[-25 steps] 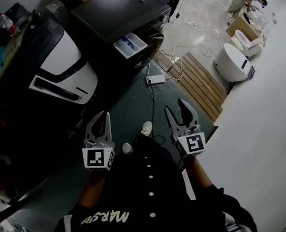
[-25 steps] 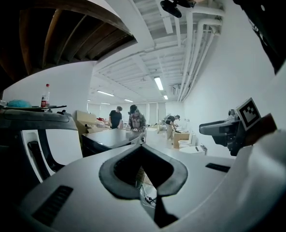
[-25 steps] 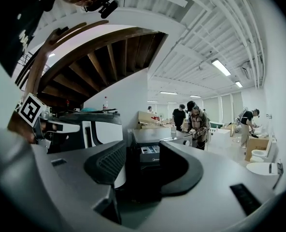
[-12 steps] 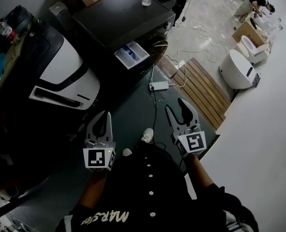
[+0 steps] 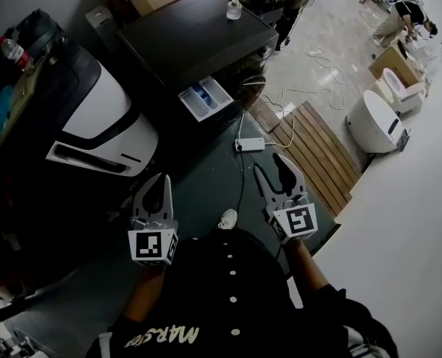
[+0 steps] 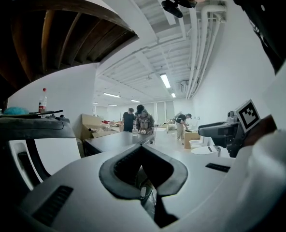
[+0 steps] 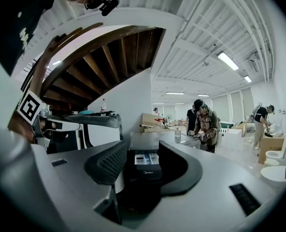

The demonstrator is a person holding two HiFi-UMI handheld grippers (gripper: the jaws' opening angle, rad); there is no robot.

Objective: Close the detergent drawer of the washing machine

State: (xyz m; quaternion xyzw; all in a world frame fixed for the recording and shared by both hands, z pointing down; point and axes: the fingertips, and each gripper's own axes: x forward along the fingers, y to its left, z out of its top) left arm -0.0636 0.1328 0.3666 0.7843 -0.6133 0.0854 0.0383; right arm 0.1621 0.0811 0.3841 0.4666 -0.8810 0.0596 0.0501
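Shows the drawer (image 5: 204, 100) pulled out of the washer (image 5: 198, 32), well apart from both grippers. Has the left gripper (image 5: 161, 181) pinched together on nothing, the right gripper (image 5: 271, 168) spread, empty, lined on the drawer. Leaves reach and push to do.

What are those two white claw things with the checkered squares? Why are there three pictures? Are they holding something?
A person holds two grabbing tools: the left gripper and the right gripper. The marker cubes are part of them. One picture comes from a camera on the person's head, looking down. The other two come from cameras riding on the grippers. Ahead stands a dark washing machine with its detergent drawer pulled out. A power strip lies on the floor. The left jaws are together, the right apart; neither holds anything.
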